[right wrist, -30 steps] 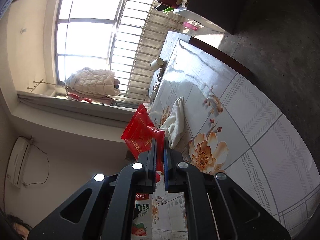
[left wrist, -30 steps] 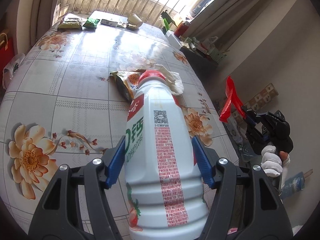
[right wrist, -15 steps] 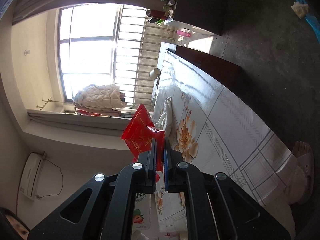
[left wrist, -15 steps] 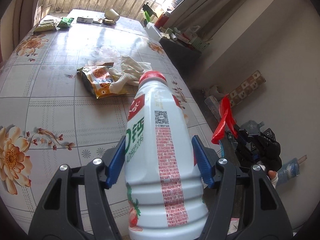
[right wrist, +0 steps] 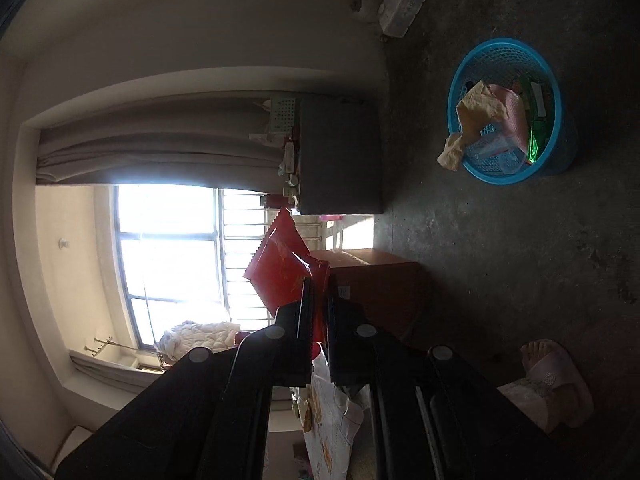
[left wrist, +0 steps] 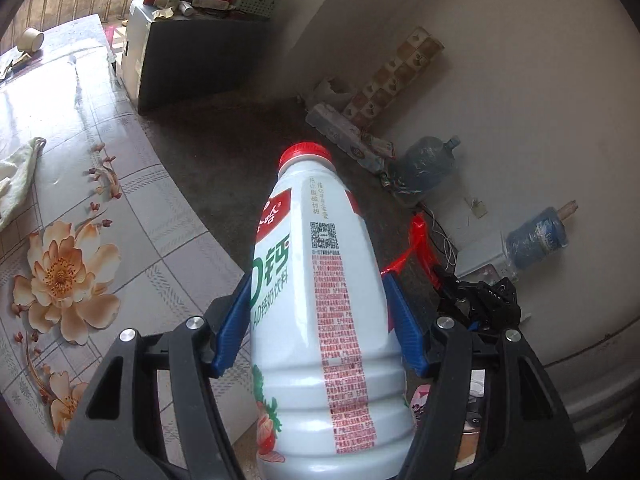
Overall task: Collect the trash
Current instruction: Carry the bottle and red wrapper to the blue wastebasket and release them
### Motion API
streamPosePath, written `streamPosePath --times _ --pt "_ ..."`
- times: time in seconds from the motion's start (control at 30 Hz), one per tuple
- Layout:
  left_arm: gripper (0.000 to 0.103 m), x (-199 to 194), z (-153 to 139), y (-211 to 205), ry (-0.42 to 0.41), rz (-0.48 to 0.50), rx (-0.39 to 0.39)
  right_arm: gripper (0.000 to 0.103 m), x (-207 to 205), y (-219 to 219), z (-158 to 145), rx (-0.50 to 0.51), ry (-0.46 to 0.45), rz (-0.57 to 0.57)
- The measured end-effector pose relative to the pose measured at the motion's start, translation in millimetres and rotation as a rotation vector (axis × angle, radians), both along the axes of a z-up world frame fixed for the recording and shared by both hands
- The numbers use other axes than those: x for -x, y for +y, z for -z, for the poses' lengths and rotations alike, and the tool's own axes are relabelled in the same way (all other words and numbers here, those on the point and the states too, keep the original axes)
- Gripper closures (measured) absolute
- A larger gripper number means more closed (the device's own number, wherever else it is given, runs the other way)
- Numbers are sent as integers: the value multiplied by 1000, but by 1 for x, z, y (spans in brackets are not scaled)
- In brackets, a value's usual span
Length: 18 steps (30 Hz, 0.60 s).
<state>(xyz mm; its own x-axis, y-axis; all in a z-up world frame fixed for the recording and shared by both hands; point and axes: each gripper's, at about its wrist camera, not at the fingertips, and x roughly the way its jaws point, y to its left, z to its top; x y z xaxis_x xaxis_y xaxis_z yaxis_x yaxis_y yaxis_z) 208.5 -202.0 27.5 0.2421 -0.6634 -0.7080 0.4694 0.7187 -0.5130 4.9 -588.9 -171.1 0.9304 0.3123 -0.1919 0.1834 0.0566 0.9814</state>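
My left gripper is shut on a white plastic drink bottle with a red cap, its blue pads pressing both sides. The bottle hangs past the table's right edge, over the dark floor. My right gripper is shut on a red snack wrapper, which sticks out beyond the fingertips. The right wrist view is rolled sideways. In that view a blue trash basket stands on the floor at the upper right, with crumpled paper and wrappers in it. The right gripper and the red wrapper also show beside the bottle.
The flowered table lies at the left with a white cloth and a paper cup. A dark cabinet stands beyond. Water jugs lean along the wall. A person's slippered foot is on the floor.
Both grippers have swung right, off the table and over the floor, each keeping its hold. The blue basket has come into the right wrist view.
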Motion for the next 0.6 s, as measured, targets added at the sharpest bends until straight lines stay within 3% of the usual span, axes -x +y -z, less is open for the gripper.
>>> streamPosePath --times 0.23,0.43,0.6 --pt "42 -50 54 -148 134 142 -85 97 14 -71 52 -48 83 145" --pt "42 -95 113 -241 216 179 -173 97 -26 -106 101 -99 175 184" --pt "42 -129 156 -296 246 162 -222 97 -74 -137 124 -103 220 224"
